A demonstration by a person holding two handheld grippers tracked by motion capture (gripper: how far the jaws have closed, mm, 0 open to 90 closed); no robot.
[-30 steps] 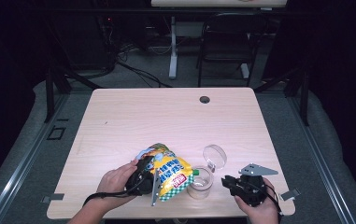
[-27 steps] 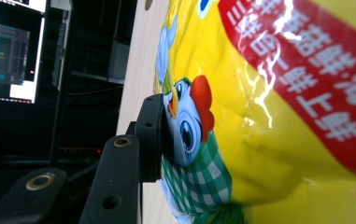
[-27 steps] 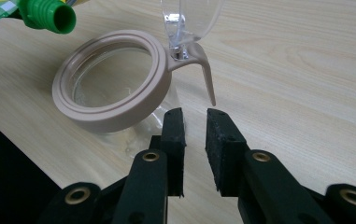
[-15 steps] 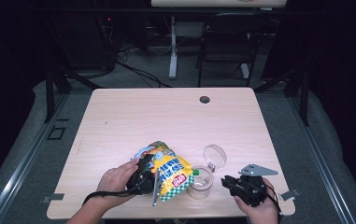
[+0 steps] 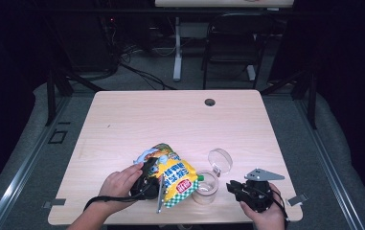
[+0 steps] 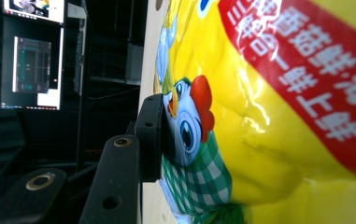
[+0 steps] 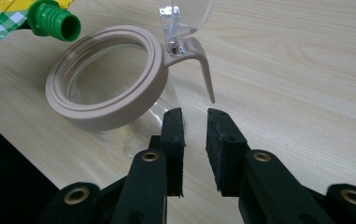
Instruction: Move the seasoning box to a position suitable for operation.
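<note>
High view: left gripper (image 5: 153, 179) clamped on glossy yellow refill pouch with green screw spout (image 5: 173, 175), tilted over clear glass jar with beige rim (image 5: 205, 188) near front edge of pale wooden table (image 5: 170, 120); hinged clear lid (image 5: 220, 160) flipped open behind; right gripper (image 5: 232, 187) just beside jar.

Left gripper view: black pad (image 6: 150, 135) pressing pouch.

Right gripper view: jaws slightly apart, nothing between, just short of jar.

Setting was a lab or test room. A lone light-wood table (image 5: 170, 120) stood on grey carpet (image 5: 333, 158) under dark surroundings. Cables (image 5: 137, 72) ran over the floor, a black chair (image 5: 230, 43) stood behind, and lit monitors (image 6: 33, 70) hung at one side.
</note>
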